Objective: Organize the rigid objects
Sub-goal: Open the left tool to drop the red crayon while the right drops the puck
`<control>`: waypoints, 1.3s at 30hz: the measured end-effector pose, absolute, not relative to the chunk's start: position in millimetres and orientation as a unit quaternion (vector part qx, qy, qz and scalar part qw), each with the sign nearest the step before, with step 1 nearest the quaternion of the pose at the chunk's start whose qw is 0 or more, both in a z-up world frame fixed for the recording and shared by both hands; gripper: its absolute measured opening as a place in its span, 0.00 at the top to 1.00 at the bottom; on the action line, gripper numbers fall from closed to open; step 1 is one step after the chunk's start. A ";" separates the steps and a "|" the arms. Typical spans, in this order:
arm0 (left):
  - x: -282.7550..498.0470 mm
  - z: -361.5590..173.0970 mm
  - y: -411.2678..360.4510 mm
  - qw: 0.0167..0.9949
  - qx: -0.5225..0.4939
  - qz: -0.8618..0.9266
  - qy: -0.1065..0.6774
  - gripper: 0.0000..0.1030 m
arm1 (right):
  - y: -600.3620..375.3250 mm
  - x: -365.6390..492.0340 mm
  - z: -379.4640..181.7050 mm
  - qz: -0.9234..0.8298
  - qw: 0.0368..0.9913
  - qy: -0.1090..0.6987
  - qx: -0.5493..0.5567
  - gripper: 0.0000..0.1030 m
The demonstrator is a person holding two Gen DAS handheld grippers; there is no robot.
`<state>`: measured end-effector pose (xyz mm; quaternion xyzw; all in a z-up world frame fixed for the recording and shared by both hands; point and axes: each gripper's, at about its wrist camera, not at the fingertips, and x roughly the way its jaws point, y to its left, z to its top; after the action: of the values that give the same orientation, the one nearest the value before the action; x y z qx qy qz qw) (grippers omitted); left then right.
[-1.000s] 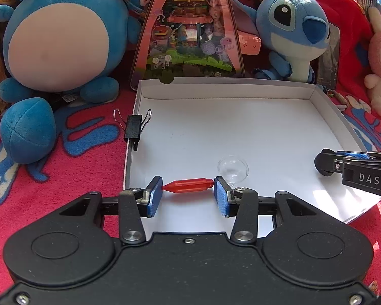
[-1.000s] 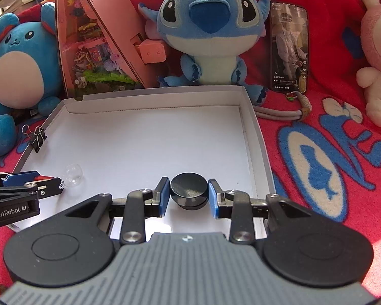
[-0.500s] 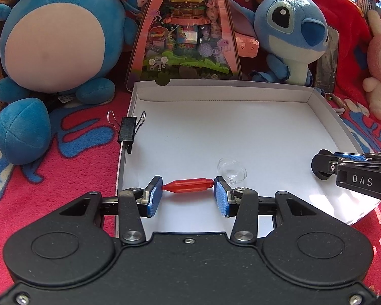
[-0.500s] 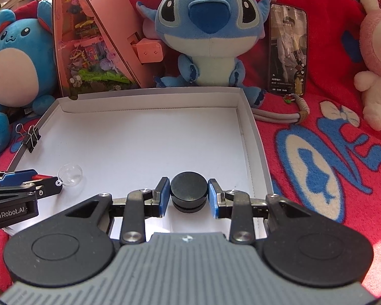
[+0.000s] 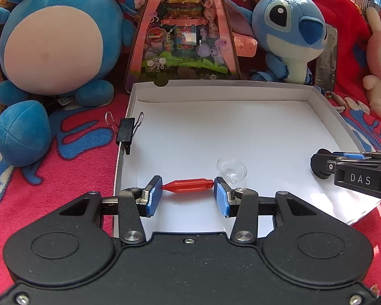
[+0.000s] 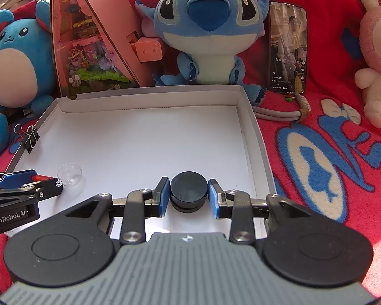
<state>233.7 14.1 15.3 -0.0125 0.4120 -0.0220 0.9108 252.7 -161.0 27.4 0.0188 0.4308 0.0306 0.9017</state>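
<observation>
White letters "DAS" stand on the black right gripper (image 5: 325, 164), and "GenRobot.AI" on the black left gripper (image 6: 47, 184).

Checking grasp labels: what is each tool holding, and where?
Left tool: red peg, pinched by its two ends. Right tool: jaws just opening, black puck between, released.

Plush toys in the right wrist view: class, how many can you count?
3: a round blue plush at far left, a blue big-eared plush behind the white box, and a pink rabbit plush at far right. More may sit outside the frame.
</observation>
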 end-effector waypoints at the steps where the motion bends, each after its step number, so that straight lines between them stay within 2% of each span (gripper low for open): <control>1: 233.9 15.3 14.4 0.911 -0.013 -0.022 0.412 0.59 | -161.1 252.1 27.5 0.032 0.902 0.430 0.019 0.60; 4: 233.6 15.1 14.5 0.912 -0.013 -0.022 0.410 0.59 | -160.1 251.1 27.1 0.034 0.901 0.432 0.015 0.52; 9: 232.4 14.8 12.7 0.913 -0.006 -0.021 0.407 0.59 | -157.7 250.4 23.5 0.033 0.900 0.434 0.005 0.52; 10: 232.1 14.7 12.0 0.913 -0.003 -0.022 0.406 0.59 | -157.1 249.7 23.3 0.033 0.901 0.433 0.002 0.56; 11: 232.0 14.6 11.5 0.914 0.000 -0.022 0.406 0.58 | -156.7 249.2 23.3 0.033 0.901 0.432 0.000 0.63; 22: 232.2 13.9 9.7 0.916 0.001 -0.024 0.400 0.58 | -156.1 246.9 22.0 0.034 0.905 0.425 -0.004 0.64; 27: 229.4 15.9 12.8 0.915 -0.004 -0.020 0.403 0.46 | -159.0 245.2 22.2 0.030 0.907 0.421 0.006 0.50; 29: 227.0 17.2 13.3 0.916 -0.004 -0.020 0.402 0.40 | -160.2 243.7 22.7 0.030 0.907 0.420 0.011 0.48; 35: 213.7 25.7 14.9 0.920 -0.009 -0.026 0.392 0.30 | -162.8 234.0 28.9 0.034 0.912 0.409 0.014 0.41; 39: 201.6 32.7 16.7 0.923 -0.010 -0.034 0.383 0.27 | -163.9 223.0 36.2 0.040 0.917 0.397 0.012 0.34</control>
<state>201.6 16.7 32.7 -0.0096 0.3835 -0.0338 0.9229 223.0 -163.9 36.2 0.0116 0.3972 0.0403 0.9168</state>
